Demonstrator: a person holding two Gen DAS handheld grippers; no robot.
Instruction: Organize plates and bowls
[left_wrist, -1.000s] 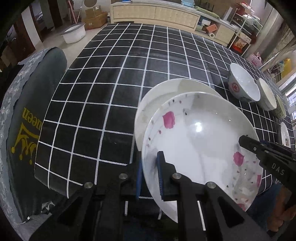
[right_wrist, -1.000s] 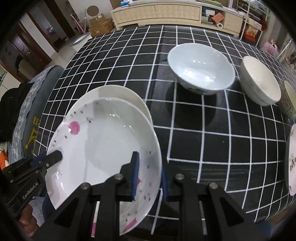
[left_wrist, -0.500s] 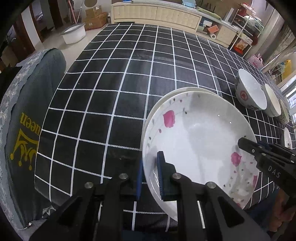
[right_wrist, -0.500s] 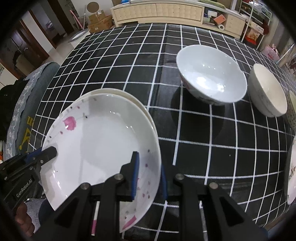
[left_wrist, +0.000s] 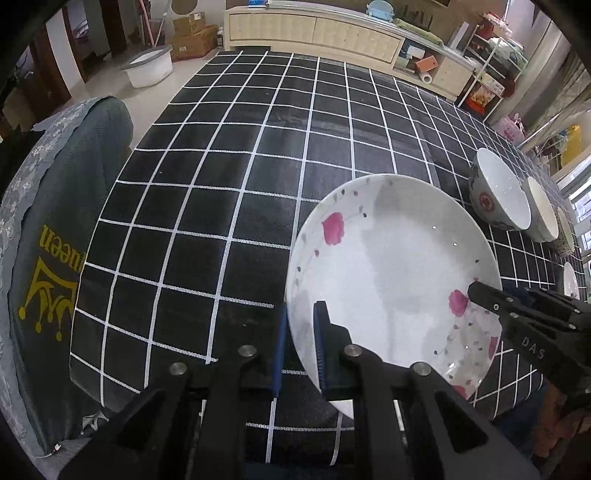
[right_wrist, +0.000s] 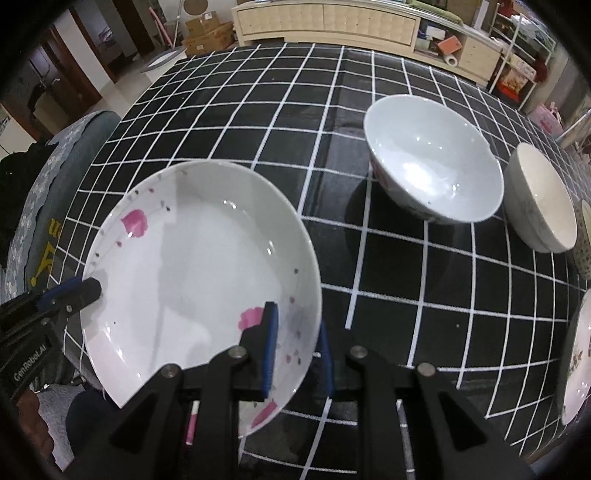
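Flowered plate (left_wrist: 391, 273) rim sits pinched inside both grippers' jaws; opposite edges.

a table covered in a black cloth with a white grid (left_wrist: 229, 192) carries the crockery. a white bowl (right_wrist: 432, 158) stands just beside a cream bowl (right_wrist: 541, 199). a patterned plate (right_wrist: 578, 354) lies at the right edge.

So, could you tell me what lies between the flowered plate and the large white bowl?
In the right wrist view, only bare checked tablecloth separates the flowered plate from the large white bowl.
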